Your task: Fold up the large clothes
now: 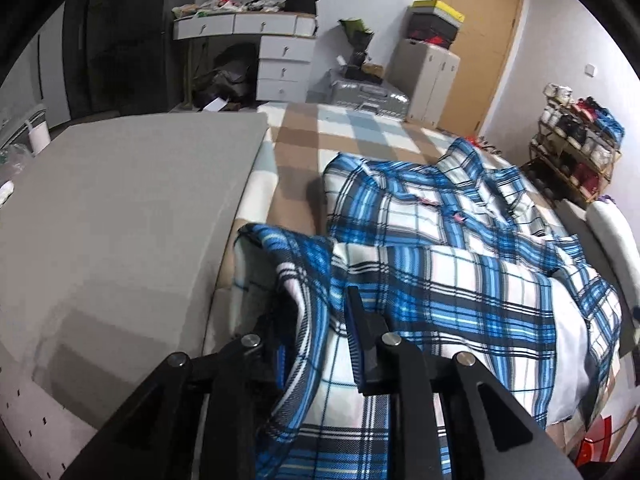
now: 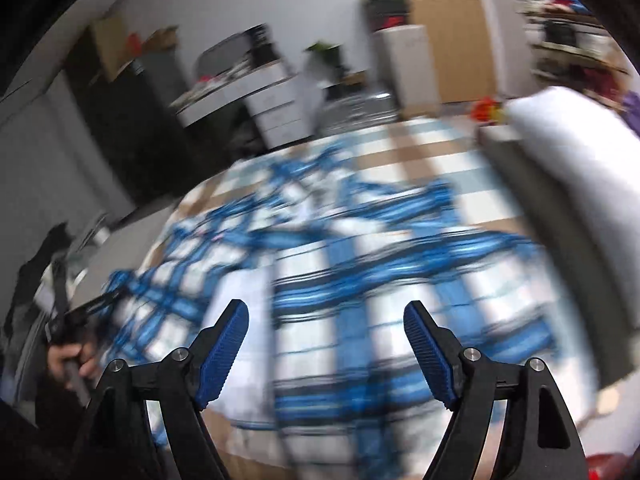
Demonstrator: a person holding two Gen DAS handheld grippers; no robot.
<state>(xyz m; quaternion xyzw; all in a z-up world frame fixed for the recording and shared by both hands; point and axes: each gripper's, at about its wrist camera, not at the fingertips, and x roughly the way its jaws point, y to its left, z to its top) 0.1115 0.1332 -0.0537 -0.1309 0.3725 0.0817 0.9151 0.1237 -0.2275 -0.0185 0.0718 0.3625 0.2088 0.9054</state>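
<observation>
The blue and white plaid shirt [image 1: 440, 240] is spread across the checked bedspread [image 1: 320, 136] on the bed, rumpled, with one fold of cloth doubled back over itself toward the near edge. The left hand-held gripper [image 1: 316, 312] has a bunched edge of that shirt pinched tight between its fingers, the fabric rising up and draping between them. The right hand-held gripper [image 2: 326, 320] hangs above the shirt [image 2: 360, 280] with its jaws spread wide, blue ribbed pads [image 2: 222, 354] showing and nothing between them; that view is heavily motion-blurred, so fine detail is lost. At its left edge a hand [image 2: 66, 360] grips a dark handle beside the cloth. Just beside the shirt on the left lies a flat grey pad [image 1: 132, 208]. Beyond the foot of the bed stand a white set of drawers [image 1: 280, 68] with a cluttered top, a silver suitcase [image 1: 360, 96], stacked boxes [image 1: 432, 56] and a wooden door [image 1: 484, 40]. A shoe rack [image 1: 576, 144] sits by the right wall.
</observation>
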